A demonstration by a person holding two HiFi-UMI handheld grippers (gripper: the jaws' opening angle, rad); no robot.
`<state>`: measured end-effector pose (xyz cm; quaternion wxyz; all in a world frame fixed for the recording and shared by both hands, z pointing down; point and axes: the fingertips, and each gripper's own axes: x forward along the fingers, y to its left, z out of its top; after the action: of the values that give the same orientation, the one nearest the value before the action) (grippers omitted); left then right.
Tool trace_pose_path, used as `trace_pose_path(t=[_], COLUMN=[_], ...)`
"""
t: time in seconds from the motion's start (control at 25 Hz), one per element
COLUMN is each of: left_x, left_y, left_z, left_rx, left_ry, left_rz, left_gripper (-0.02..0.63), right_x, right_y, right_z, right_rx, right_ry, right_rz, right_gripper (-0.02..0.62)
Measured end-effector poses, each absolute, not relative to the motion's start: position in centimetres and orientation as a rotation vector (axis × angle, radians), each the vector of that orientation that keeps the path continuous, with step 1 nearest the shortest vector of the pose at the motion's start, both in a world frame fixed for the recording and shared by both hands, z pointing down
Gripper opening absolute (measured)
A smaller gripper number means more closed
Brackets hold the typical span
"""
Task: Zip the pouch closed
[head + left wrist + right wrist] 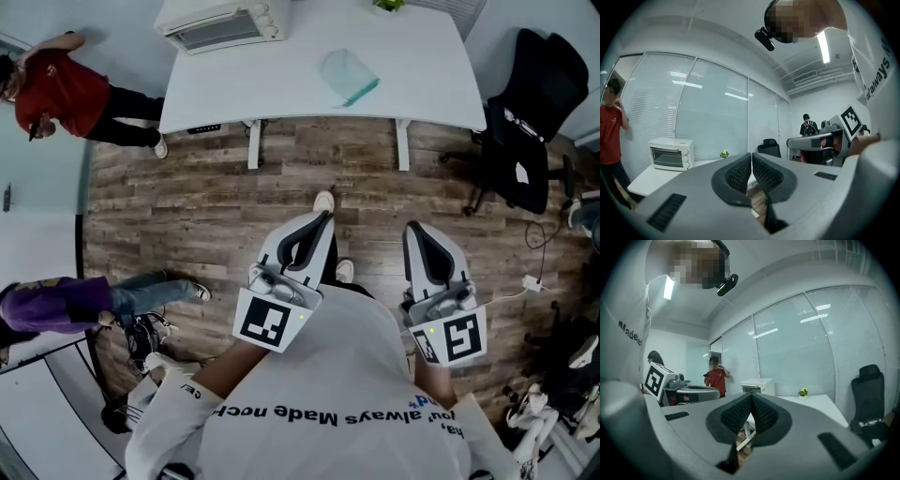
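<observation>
A translucent teal pouch (349, 77) lies on the white table (281, 84) at the far side of the head view. Both grippers are held over the wooden floor, well short of the table. My left gripper (323, 217) is shut with nothing between its pads, and in the left gripper view its jaws (751, 161) meet tip to tip. My right gripper (412, 231) is shut and empty too; its closed jaws (751, 404) point level toward the table. The pouch does not show in either gripper view.
A white toaster oven (220, 22) stands on the table's far left, and a small green plant (389, 5) sits at its far edge. A black office chair (525, 117) is to the right. A person in red (66, 94) stands at left; another person in purple (66, 305) is nearer.
</observation>
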<state>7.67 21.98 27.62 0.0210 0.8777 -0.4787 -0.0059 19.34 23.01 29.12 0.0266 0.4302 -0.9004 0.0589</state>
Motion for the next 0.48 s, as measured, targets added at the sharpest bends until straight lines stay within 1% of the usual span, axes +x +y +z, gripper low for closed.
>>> trace_pose_path(t=[0.32, 0.48], left_x=[7.1, 5.7], left_y=[14.3, 9.8], left_z=[29.1, 29.5], left_rx=[2.725, 2.691], left_ry=[-1.439, -1.433], left_rz=[-0.021, -0.047], left_gripper=[0.023, 0.023], right_x=[18.0, 16.8], right_y=[16.0, 11.1], right_z=[30.6, 31.3], right_rx=[1.307, 1.308], right_ry=[-2.745, -2.718], right_rz=[0.198, 0.218], right_gripper=[0.006, 0.005])
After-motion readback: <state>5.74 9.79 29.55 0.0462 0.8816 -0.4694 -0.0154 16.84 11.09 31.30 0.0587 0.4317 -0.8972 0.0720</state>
